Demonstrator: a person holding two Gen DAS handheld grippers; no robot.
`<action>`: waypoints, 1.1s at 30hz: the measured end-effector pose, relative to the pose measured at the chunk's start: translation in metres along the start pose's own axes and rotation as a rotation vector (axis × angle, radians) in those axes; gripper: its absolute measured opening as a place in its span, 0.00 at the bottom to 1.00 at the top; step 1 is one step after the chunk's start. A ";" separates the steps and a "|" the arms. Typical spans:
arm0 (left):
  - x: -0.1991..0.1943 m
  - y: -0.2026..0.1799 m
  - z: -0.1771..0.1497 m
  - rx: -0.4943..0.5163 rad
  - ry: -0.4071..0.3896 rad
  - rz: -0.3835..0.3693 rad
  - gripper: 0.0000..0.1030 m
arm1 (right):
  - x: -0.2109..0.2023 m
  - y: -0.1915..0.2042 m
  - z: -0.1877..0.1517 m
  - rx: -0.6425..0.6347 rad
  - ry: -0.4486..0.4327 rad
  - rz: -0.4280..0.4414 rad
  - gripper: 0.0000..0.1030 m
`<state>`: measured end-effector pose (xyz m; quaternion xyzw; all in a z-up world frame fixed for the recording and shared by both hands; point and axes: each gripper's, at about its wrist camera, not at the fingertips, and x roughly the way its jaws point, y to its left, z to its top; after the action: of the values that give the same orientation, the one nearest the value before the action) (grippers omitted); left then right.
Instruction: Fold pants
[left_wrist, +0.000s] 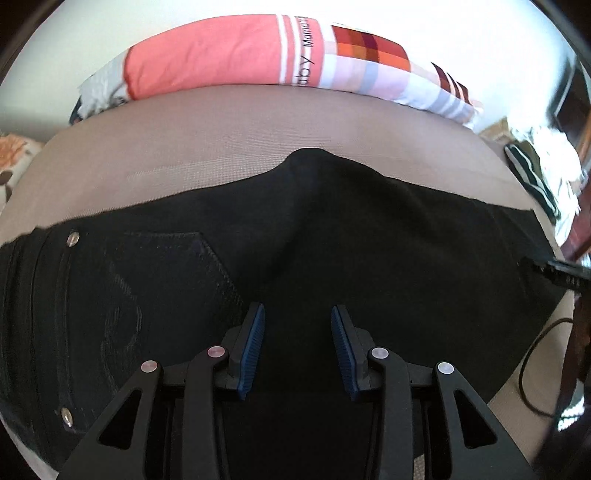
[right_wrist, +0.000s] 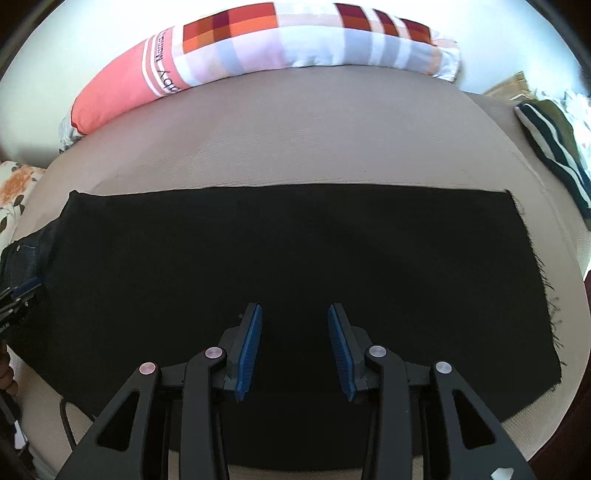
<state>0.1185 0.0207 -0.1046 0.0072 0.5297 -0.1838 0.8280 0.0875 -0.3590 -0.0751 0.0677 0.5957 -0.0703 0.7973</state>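
Although both pairs of blue ribbed jaws stood parted with nothing between them, each hung just above the black denim pants (right_wrist: 295, 258), which lay spread flat across the taupe woven bed cover (right_wrist: 295, 122). The left gripper (left_wrist: 298, 345) pointed down over the seat end, with the stitched back pocket (left_wrist: 166, 266) and two metal rivets to its left and the crotch point (left_wrist: 314, 157) jutting toward the far side. The right gripper (right_wrist: 294, 345) hovered over the leg section, whose frayed raw hem (right_wrist: 543, 273) ran down the right side of its view.

By my reading the pants already lay halved lengthwise, one leg on the other, and the step in hand was the pause between folds, neither tool gripping cloth. The next move would probably call for pinching the hem end, or both corners of one end, and carrying it over toward the waist; that needs the jaws lowered onto an edge, since over the middle of the panel they would catch only a bunch of fabric.

Beyond the far edge of the pants a broad band of bare cover was free, ending at the long coral and checked pillow (right_wrist: 258, 51). A striped dark garment (right_wrist: 554, 155) sat near the hem corner on the right, and a thin dark cable (right_wrist: 70, 424) lay near the front edge, so a sweep there might snag.
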 end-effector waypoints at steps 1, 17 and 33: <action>0.000 -0.001 0.000 -0.006 -0.005 0.005 0.40 | -0.001 -0.002 -0.002 0.000 -0.001 -0.006 0.34; 0.010 -0.027 0.001 -0.028 -0.021 0.143 0.61 | -0.008 -0.083 -0.003 -0.009 -0.013 -0.068 0.40; 0.017 -0.034 0.006 -0.042 0.005 0.166 0.74 | -0.003 -0.266 0.012 0.296 0.099 0.359 0.43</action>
<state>0.1192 -0.0176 -0.1105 0.0341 0.5331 -0.1031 0.8391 0.0470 -0.6219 -0.0755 0.2922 0.5957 -0.0107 0.7480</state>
